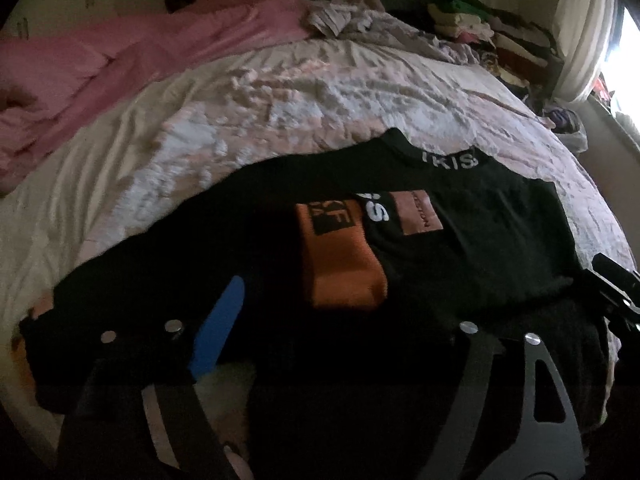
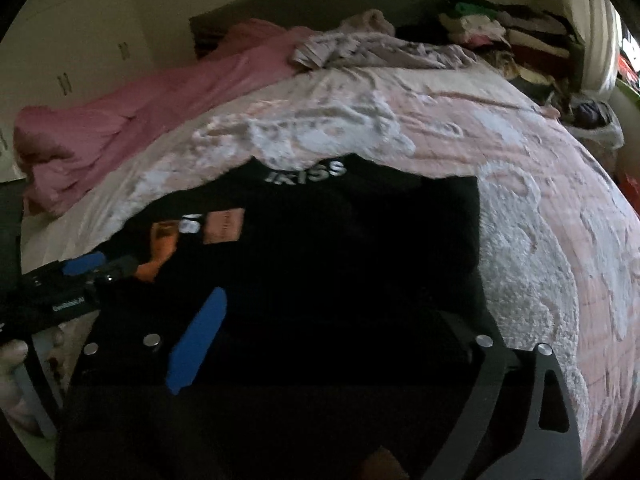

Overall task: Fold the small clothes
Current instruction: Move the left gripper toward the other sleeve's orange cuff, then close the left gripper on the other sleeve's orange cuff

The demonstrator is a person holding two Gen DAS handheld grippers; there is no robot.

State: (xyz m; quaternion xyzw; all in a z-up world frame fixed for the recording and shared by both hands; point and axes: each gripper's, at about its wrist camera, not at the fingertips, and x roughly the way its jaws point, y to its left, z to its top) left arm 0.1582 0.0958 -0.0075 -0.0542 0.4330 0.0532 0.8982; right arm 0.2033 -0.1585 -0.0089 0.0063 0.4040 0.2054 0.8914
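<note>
A black shirt (image 1: 472, 236) with orange patches lies flat on the quilted bedspread (image 1: 280, 116). Both grippers, left (image 1: 332, 320) and right (image 2: 340, 340), have jaws apart over it.

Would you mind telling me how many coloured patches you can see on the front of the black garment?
2: an orange patch left of centre, and a smaller pink patch just right of it on the black garment. Folds may hide others.
</note>
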